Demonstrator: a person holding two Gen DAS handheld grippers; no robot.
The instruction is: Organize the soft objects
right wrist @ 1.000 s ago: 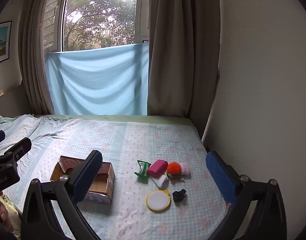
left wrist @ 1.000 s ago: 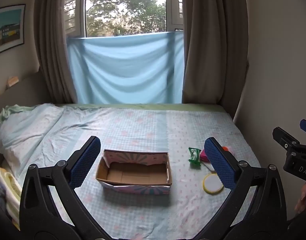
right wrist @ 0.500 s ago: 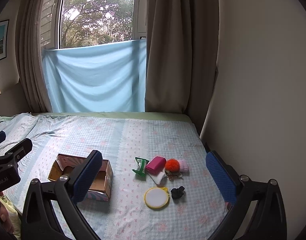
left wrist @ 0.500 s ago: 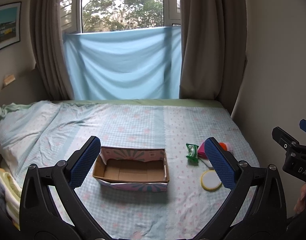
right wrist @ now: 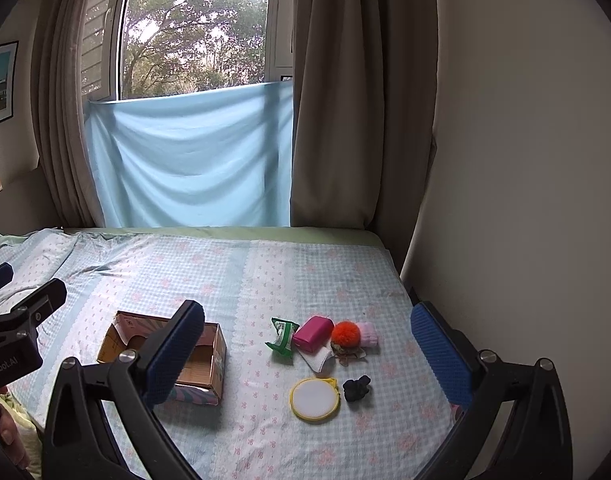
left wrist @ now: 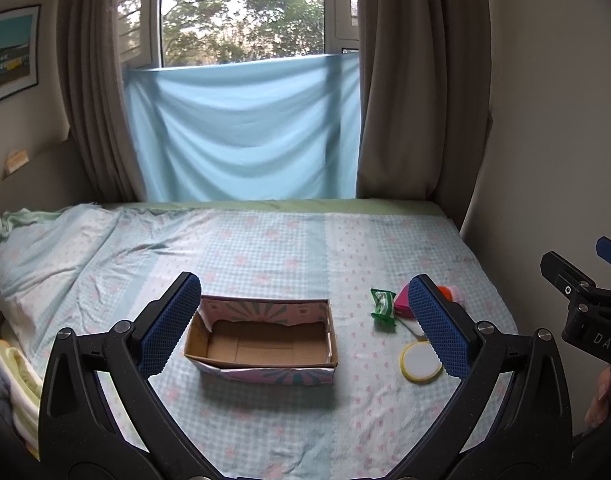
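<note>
An empty cardboard box (left wrist: 265,338) (right wrist: 197,364) with patterned sides sits on the bed. To its right lie a green packet (right wrist: 282,337) (left wrist: 382,306), a magenta pouch (right wrist: 312,331), an orange pompom (right wrist: 345,334), a pink soft piece (right wrist: 367,334), a white cloth (right wrist: 317,358), a yellow-rimmed round hoop (right wrist: 314,399) (left wrist: 421,362) and a small dark item (right wrist: 356,388). My left gripper (left wrist: 303,326) hangs open above the box. My right gripper (right wrist: 309,354) hangs open above the cluster. Neither holds anything.
The bed (right wrist: 265,272) has a light blue checked sheet, with a rumpled pillow (left wrist: 37,248) at the left. A wall (right wrist: 525,160) runs along the bed's right side. Curtains and a blue cloth (left wrist: 241,128) hang over the window behind. A hand (left wrist: 599,396) shows at the right edge.
Both cameras have tilted upward a little, so the bed, box and objects sit lower in view. Both grippers stay open and nothing on the bed has moved.
</note>
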